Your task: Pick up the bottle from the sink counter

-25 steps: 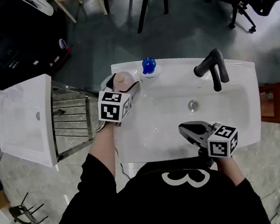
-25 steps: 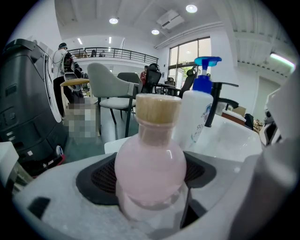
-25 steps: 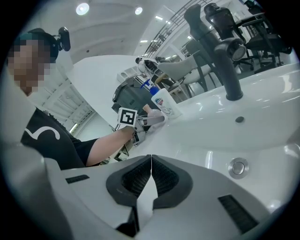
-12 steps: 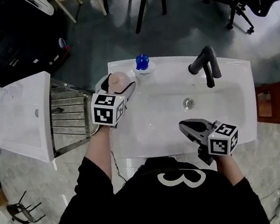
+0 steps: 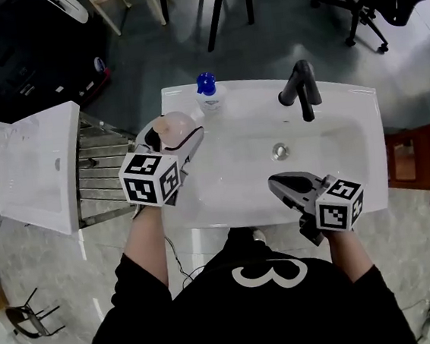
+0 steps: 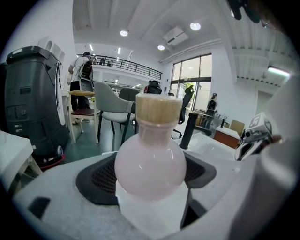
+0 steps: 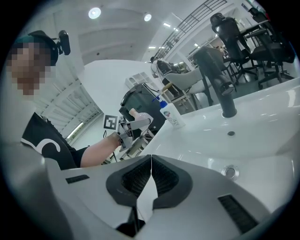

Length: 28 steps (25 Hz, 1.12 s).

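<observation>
Two claws logged. My left claw [image 5: 171, 137] was clamped on the pink, wood-capped bottle [image 6: 150, 161], at the 10 o'clock corner of the sink surface [image 5: 351, 119]. My right claw [image 7: 151, 177] had jaws pressed together, empty, at the 6 o'clock edge.

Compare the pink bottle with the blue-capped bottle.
The pink bottle is round-bellied with a tan cap; the blue-capped bottle is white and slimmer. The pink bottle is clamped in the left gripper; the blue-capped bottle stands free on the sink counter. Both are capped.
</observation>
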Tool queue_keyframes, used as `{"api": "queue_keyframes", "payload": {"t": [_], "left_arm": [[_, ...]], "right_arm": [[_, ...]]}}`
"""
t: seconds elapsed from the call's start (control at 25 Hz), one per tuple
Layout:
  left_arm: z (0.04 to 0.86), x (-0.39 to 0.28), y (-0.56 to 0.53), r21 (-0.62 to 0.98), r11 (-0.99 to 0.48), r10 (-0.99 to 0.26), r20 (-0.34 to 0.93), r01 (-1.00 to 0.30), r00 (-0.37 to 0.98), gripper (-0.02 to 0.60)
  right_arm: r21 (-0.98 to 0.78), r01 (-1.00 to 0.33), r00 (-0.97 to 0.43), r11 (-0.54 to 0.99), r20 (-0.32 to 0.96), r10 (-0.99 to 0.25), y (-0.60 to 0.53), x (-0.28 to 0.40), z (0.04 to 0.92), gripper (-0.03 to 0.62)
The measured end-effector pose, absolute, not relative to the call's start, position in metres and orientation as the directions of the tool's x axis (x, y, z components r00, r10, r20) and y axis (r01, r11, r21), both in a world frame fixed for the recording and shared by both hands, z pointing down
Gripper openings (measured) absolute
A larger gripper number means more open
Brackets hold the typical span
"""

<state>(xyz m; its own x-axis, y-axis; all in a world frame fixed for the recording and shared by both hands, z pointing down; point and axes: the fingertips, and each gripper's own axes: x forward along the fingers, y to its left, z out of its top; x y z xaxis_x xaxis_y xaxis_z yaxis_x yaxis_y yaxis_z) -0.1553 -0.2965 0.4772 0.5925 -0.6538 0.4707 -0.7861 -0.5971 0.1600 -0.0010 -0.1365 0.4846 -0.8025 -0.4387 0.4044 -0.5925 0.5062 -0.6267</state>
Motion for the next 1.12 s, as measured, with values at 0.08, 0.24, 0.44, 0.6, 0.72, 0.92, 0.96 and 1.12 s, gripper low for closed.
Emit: {"api": "queue_keyframes", "payload": {"t": [0.08,0.24,0.44,0.6,0.72,0.92,0.96,1.12], "left_arm": [[0.464,-0.15,-0.283,0.158,-0.598,-0.663,0.452,-0.785,0.596,0.396],[0.439,-0.135,-0.254,0.167,-0.61,-0.671,0.409,-0.774,0.618,0.396],[0.409,-0.112,-0.211,0.155,-0.645,-0.666,0.366,-0.748,0.65,0.396],[0.386,-0.101,-0.179,0.161,-0.658,-0.663,0.34,-0.736,0.667,0.396],[0.373,-0.093,-0.156,0.167,-0.675,-0.656,0.311,-0.719,0.688,0.396],[0.348,-0.077,-0.113,0.167,-0.706,-0.64,0.268,-0.688,0.721,0.396],[0.343,-0.073,-0.105,0.166,-0.715,-0.633,0.259,-0.679,0.729,0.396],[0.322,-0.055,-0.068,0.151,-0.756,-0.599,0.234,-0.637,0.766,0.396]], "right_arm": [[-0.623,-0.593,-0.802,0.51,0.401,-0.442,-0.129,0.005,0.482,0.012],[-0.61,-0.589,-0.805,0.53,0.378,-0.458,-0.117,0.017,0.472,0.012],[-0.587,-0.582,-0.806,0.563,0.33,-0.491,-0.099,0.027,0.446,0.012],[-0.561,-0.569,-0.815,0.602,0.287,-0.503,-0.082,0.032,0.42,0.012],[-0.537,-0.566,-0.816,0.625,0.258,-0.517,-0.07,0.037,0.405,0.012],[-0.492,-0.557,-0.821,0.67,0.202,-0.534,-0.046,0.041,0.376,0.012],[-0.482,-0.555,-0.822,0.678,0.191,-0.537,-0.041,0.042,0.37,0.012],[-0.451,-0.554,-0.82,0.7,0.147,-0.553,-0.024,0.047,0.346,0.012]]}}
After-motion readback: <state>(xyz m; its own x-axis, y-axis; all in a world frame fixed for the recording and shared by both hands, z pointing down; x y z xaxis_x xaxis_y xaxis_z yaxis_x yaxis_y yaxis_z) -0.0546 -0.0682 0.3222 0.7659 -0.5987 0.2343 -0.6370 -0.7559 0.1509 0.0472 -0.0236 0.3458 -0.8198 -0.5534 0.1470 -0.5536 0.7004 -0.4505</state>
